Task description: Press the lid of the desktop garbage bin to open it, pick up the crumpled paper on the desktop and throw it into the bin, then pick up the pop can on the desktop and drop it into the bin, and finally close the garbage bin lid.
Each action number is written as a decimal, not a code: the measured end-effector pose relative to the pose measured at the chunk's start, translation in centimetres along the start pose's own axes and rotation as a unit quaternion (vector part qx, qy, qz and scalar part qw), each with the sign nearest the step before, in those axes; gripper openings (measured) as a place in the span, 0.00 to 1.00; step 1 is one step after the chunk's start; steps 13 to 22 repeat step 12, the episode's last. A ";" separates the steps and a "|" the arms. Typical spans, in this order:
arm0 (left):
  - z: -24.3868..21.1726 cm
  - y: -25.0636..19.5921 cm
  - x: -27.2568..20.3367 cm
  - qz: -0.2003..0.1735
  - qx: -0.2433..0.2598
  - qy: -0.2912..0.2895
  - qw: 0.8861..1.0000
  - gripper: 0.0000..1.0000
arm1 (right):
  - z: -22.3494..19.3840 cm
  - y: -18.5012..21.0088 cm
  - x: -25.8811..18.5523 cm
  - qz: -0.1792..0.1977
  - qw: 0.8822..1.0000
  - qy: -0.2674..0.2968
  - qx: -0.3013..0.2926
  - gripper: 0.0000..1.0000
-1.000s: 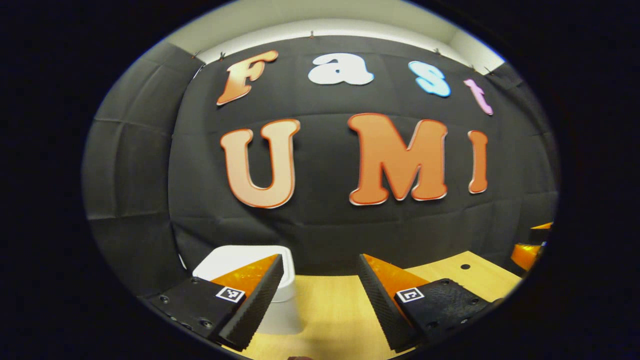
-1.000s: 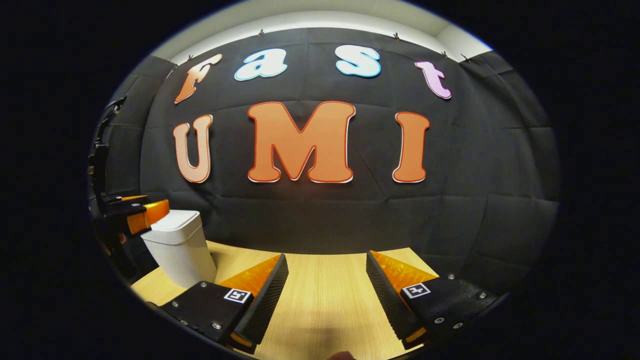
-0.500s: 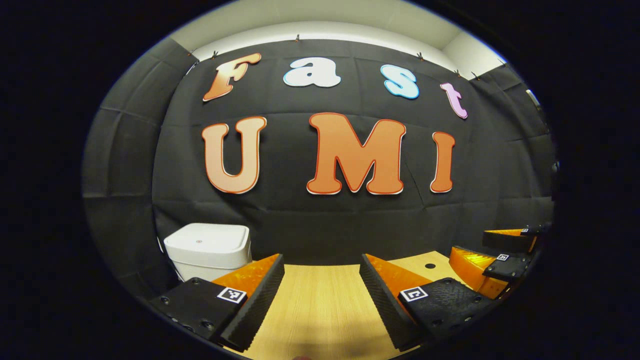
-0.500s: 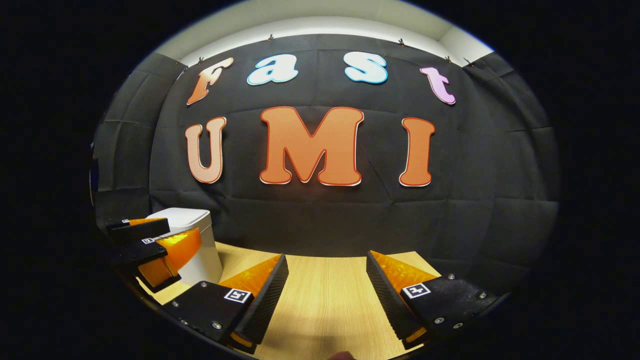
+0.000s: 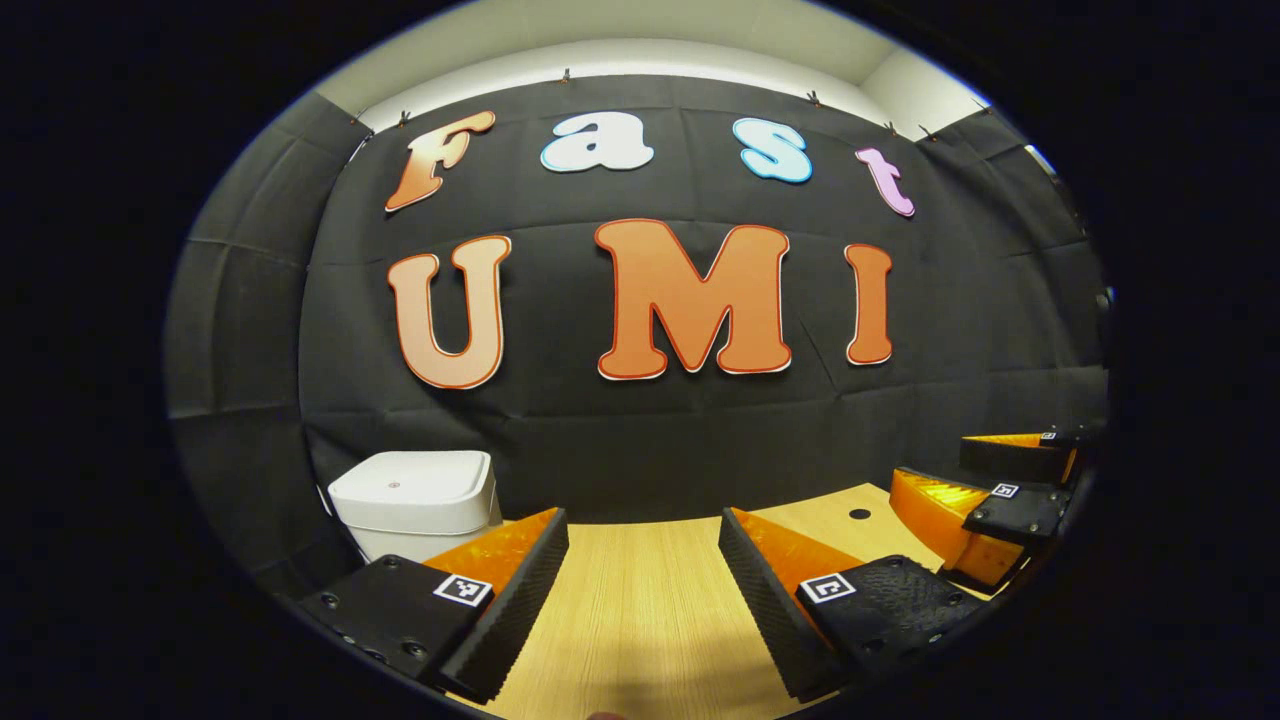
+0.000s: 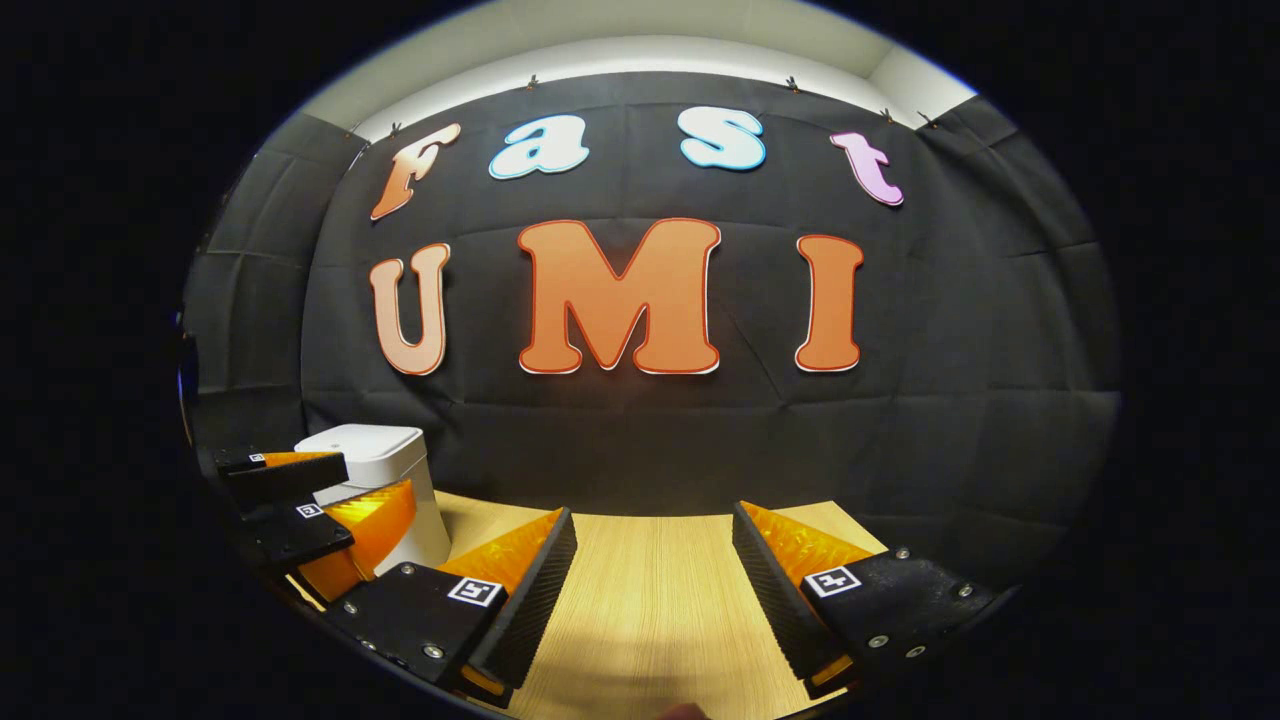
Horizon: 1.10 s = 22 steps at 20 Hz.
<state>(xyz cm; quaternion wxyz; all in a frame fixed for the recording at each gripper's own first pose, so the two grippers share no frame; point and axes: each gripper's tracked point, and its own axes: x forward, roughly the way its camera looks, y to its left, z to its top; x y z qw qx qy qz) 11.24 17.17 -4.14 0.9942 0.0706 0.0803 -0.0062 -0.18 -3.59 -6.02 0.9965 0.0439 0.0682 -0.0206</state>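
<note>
Bin [image 5: 415, 490], white w/ lid down flat, sits at the far left of the table [image 5: 640, 600] in the left gripper view, close to the black cloth wall. We see the left gripper [image 5: 643, 560] low in front of it, jaws spread wide w/ nothing between them but bare wood; its left finger overlaps the bin's lower right corner in the picture, tho we can't tell if they touch. At the right edge of the same view the right gripper [image 5: 985, 490] comes in from the side, fingers parted, above the table near a small dark hole [image 5: 859, 514] in the top.

From the right gripper view we see the bin [image 6: 375, 455] again at left, upright, lid closed, toward the table's [image 6: 650, 600] back edge. The left gripper [image 6: 330, 500] crosses in front of the bin's left side, its two fingers apart. The right gripper [image 6: 653, 560] hangs released over open table, jaws wide, holding nothing. A faint shadow lies on the wood between its fingers, near the bottom edge.
</note>
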 end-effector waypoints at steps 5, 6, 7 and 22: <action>-0.5 1.1 -0.6 0.016 0.000 0.005 1.000 0.96 | -0.4 1.2 0.7 0.014 1.000 0.006 -0.004 0.94; -0.6 1.4 -0.7 0.018 0.000 0.004 1.000 0.96 | -0.4 1.5 0.8 0.016 1.000 0.005 -0.007 0.94; -0.7 1.6 -0.9 0.020 -0.001 0.002 1.000 0.96 | -0.4 1.8 0.9 0.020 1.000 0.005 -0.006 0.94; -1.2 1.7 -0.7 0.012 0.001 0.007 1.000 0.96 | -0.4 2.4 0.9 0.023 1.000 0.005 -0.012 0.94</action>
